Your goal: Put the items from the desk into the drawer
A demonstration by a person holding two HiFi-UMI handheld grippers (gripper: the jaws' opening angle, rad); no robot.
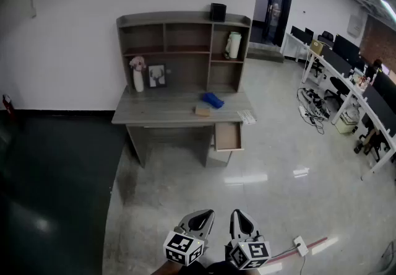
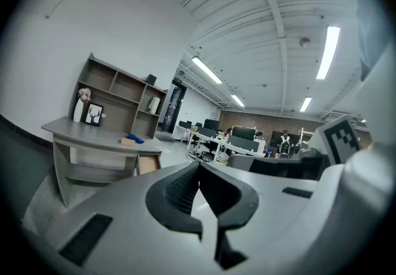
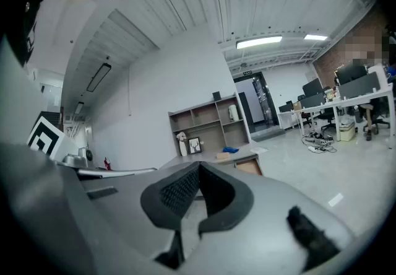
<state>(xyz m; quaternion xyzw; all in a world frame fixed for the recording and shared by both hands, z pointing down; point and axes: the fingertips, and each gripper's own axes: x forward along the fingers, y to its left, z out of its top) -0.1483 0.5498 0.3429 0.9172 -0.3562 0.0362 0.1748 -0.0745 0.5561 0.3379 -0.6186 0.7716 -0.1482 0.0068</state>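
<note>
I'm standing well back from the bench (image 1: 161,109), left gripper (image 1: 201,218) and right gripper (image 1: 242,221) low in front of me, both with jaws pressed together and nothing between them, so nothing is in hand. The goods sit far off on the benchtop: a blue item (image 1: 213,100) just beside a small tan box (image 1: 202,110), and a flat white thing (image 1: 247,117) at the right edge, right above the drawer (image 1: 228,136), which hangs open below. As I see it, I could go wrong by arriving with the jaws not yet spread and shoving an item instead of taking it. Blue and tan lie so close that grabbing one may push the other. The white piece could slide off the edge and miss the drawer. The drawer juts towards me, so I might bump it walking in, and a white socket block with its cord (image 1: 301,246) lies on the floor by my right side. From here I can't tell what the blue item or white piece really are, nor whether the drawer holds anything. My hands are cut off at the bottom of the head view.
</note>
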